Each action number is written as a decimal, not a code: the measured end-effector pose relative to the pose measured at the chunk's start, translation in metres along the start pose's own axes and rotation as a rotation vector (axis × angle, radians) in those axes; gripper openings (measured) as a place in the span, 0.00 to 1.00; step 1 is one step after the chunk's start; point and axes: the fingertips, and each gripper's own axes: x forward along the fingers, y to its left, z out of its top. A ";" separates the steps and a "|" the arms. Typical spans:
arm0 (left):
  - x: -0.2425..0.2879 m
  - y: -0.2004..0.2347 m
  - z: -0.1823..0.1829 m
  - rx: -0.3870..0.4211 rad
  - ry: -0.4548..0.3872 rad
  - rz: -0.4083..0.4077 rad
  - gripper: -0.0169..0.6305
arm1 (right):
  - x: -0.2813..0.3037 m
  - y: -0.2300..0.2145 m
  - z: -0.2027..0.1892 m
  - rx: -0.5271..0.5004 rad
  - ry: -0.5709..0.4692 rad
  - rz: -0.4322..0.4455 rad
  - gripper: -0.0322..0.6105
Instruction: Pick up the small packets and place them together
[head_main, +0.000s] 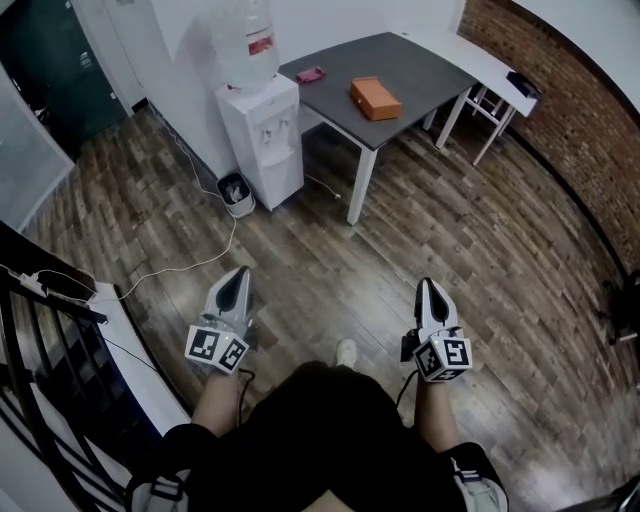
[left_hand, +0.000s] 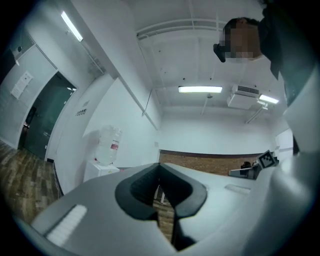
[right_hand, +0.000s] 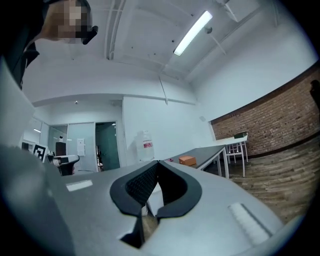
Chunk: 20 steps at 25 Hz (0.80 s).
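**Both tongs shut and empty, packets way over on the table**

Standing here watching, and nothing is in hand. The left gripper (head_main: 236, 283) has its jaws pressed fully together with nothing between them, and the right gripper (head_main: 430, 292) is the same: closed and empty. Both point forward over the wooden floor (head_main: 420, 230), well apart from each other, one on each side of the person's body.

The task stuff is across the room on the grey table (head_main: 400, 70). There's a small pink packet (head_main: 310, 74) near the table's left end, and an orange box (head_main: 375, 98) sitting apart from it toward the middle. The box is closed, so I can't tell what's in it. Both are well away from the grippers.

Container-wise, a water dispenser (head_main: 265, 140) stands just beside the table's left end with a big clear bottle (head_main: 247, 40) upside down on top. A small bin (head_main: 236, 192) sits on the floor against the dispenser's left side; something pale is in it, but it's too small to make out. A white table (head_main: 480, 60) runs behind the grey one, along the brick wall (head_main: 570, 90).
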 end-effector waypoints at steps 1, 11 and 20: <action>0.011 -0.002 0.001 0.001 -0.008 -0.004 0.03 | 0.008 -0.008 0.004 0.005 -0.011 0.001 0.05; 0.118 -0.041 -0.011 -0.050 -0.032 -0.050 0.03 | 0.058 -0.072 0.031 0.010 -0.032 0.012 0.05; 0.172 -0.074 -0.033 -0.048 0.030 -0.121 0.03 | 0.073 -0.114 0.035 0.007 -0.027 0.001 0.05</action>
